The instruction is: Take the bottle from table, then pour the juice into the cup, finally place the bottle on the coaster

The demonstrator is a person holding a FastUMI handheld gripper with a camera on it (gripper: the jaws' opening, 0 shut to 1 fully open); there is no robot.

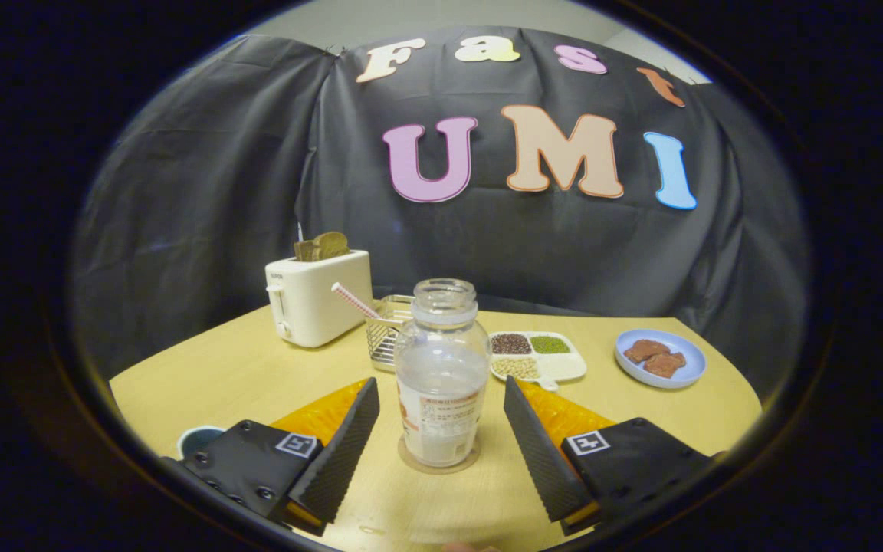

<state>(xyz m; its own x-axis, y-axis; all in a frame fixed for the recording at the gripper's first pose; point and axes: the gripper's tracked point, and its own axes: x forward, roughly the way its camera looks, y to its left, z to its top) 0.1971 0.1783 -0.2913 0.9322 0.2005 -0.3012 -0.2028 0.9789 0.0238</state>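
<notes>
Toaster (319, 299), wire rack (386, 337), divided tray (537, 356), plate (661, 358).

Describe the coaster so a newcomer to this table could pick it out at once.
Start at the white toaster at the back of the wooden table, then come forward to the clear bottle standing between the open tongs. The coaster is the thin round disc under that bottle, only its rim peeking out; unlike the blue plate, it is flat and table-coloured.

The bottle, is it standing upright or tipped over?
Upright: the bottle stands on the coaster, uncapped mouth up, between the open jaws.
</notes>
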